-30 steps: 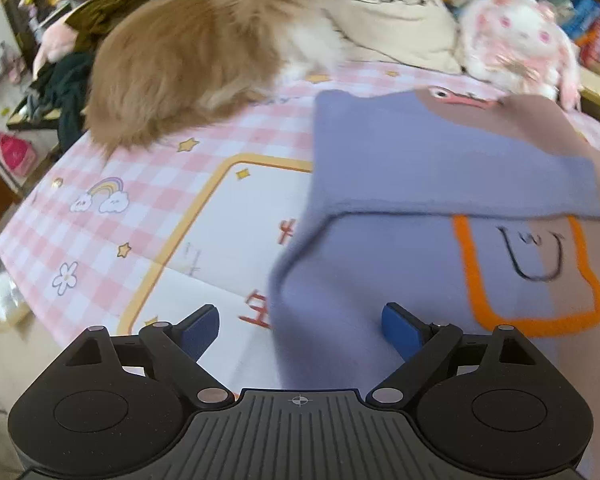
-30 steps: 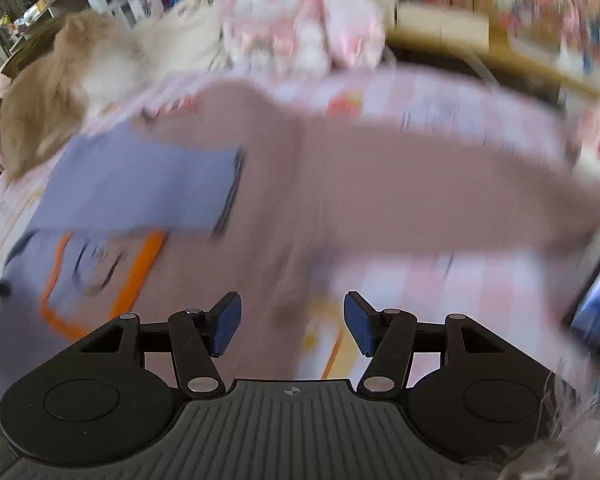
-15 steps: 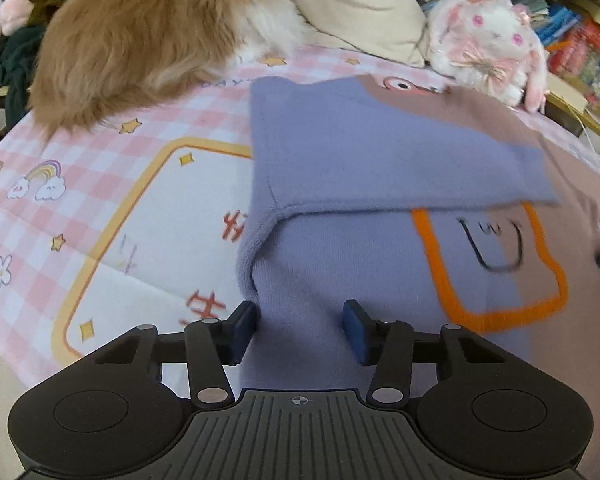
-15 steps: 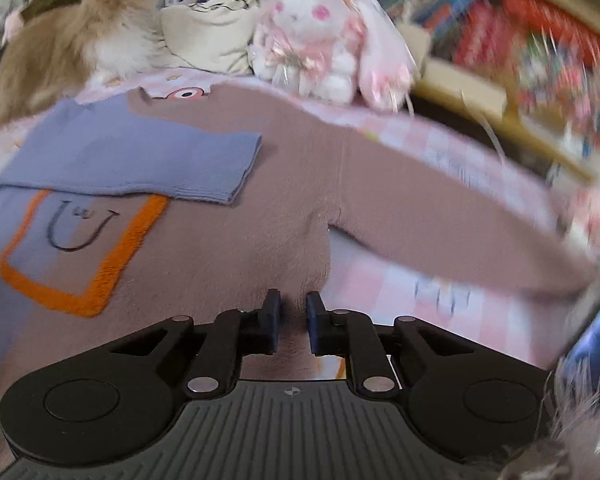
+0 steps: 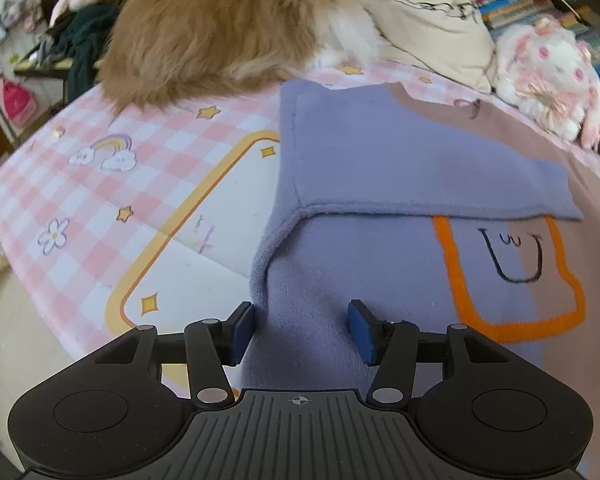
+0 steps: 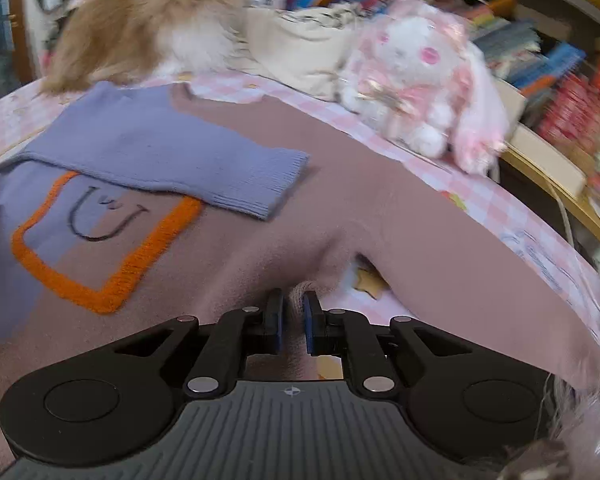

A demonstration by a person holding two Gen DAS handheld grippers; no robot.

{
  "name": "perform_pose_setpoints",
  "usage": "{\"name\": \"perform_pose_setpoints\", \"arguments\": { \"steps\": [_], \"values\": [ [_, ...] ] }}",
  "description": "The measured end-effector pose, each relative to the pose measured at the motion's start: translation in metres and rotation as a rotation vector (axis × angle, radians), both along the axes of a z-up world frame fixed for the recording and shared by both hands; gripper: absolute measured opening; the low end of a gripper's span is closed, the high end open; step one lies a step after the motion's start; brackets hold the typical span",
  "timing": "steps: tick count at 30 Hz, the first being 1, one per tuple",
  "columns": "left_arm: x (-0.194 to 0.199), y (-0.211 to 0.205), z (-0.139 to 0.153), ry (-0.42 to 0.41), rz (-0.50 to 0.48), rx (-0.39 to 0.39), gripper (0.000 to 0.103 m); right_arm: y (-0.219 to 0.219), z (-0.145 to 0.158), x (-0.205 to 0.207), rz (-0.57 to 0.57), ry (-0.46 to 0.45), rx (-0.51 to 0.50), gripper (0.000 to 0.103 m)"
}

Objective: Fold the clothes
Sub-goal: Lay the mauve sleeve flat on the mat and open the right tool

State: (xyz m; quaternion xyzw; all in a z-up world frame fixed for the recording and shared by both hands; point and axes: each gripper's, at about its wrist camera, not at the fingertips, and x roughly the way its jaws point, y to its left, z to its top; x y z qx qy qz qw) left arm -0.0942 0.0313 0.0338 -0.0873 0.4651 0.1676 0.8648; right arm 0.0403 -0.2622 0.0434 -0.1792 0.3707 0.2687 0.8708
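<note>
Sweater (image 5: pixel 380 152): spread flat on the checked cloth (image 5: pixel 100 200), just in front of the cat (image 5: pixel 228 28); blue sleeve (image 6: pixel 172 156) folded across its chest.
Left gripper (image 5: pixel 302 326): jaws spread, straddling the sweater's blue hem.
Right gripper (image 6: pixel 291 320): jaws pinching the brown hem.

Right tool (image 6: pixel 292 322) pinching sweater (image 6: pixel 284 208) hem; plush rabbit (image 6: pixel 420 76) behind

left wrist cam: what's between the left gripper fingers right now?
The sweater's purple bottom-left edge lies between the fingers of the left gripper, jaws apart, not yet clamped. Shows in the left wrist view.
</note>
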Motion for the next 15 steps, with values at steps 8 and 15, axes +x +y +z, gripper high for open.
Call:
{"name": "perform_pose_setpoints", "arguments": {
  "steps": [8, 15],
  "values": [
    [0.017, -0.061, 0.035, -0.154, -0.210, 0.181, 0.081, -0.019, 0.000, -0.017, -0.101, 0.012, 0.014, 0.010],
    [0.076, -0.162, 0.013, -0.152, -0.596, 0.348, 0.081, -0.035, 0.009, -0.032, -0.142, 0.077, 0.057, 0.020]
  ]
}}
